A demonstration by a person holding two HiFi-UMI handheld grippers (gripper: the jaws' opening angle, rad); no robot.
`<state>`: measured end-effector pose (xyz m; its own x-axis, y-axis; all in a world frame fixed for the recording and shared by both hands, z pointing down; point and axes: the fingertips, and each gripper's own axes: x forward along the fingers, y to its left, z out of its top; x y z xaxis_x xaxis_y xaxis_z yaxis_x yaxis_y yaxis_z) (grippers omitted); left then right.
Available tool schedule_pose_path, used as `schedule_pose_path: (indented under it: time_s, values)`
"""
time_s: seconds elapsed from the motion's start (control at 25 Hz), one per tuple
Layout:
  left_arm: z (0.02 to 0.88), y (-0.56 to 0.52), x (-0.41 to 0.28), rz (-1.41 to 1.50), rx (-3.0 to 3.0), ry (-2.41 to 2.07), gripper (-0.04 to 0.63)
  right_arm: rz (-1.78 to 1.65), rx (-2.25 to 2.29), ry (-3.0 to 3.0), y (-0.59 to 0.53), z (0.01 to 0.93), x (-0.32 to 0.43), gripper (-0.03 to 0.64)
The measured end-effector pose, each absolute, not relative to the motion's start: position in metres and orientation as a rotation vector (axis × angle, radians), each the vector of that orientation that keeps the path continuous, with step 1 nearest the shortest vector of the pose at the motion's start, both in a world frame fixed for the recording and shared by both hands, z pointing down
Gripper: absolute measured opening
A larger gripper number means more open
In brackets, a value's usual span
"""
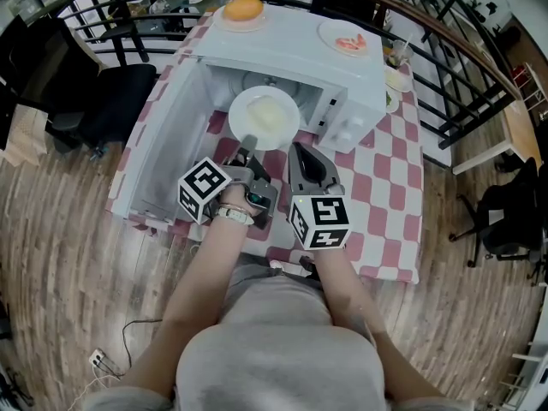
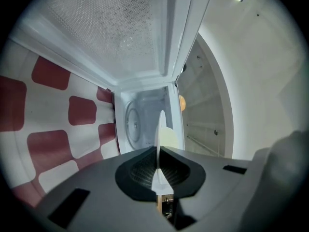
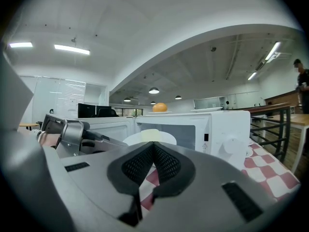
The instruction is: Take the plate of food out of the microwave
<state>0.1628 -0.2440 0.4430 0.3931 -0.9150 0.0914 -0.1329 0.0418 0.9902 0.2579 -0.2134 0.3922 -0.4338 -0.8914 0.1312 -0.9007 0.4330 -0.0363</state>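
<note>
White plate in left gripper

The plate was round and white, with a pale yellow heap of food in its middle. It was held level at the microwave's open mouth. Its rim on the side away from the microwave was pinched between the closed jaws of the left tool. The microwave was a white box. Its door stood wide open at its left side, and the round turntable showed inside.
</note>
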Motion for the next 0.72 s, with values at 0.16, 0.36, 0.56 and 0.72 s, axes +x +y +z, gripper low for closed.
schedule_pose_path:
  time_s: [0.16, 0.36, 0.56, 0.72]
  values:
    - [0.438, -0.239, 0.164, -0.807, 1.415, -1.015, 0.012, 0.142, 1.609, -2.587, -0.209, 0.39, 0.258, 0.023]
    - [0.438, -0.234, 0.165, -0.807, 1.416, -1.012, 0.012, 0.142, 1.607, -2.591, -0.207, 0.391, 0.258, 0.023]
    - [0.439, -0.231, 0.168, -0.801, 1.421, -1.013, 0.012, 0.146, 1.609, -2.593, -0.205, 0.391, 0.259, 0.023]
    - [0.439, -0.227, 0.169, -0.803, 1.419, -1.01, 0.012, 0.146, 1.607, -2.593, -0.201, 0.391, 0.26, 0.023]
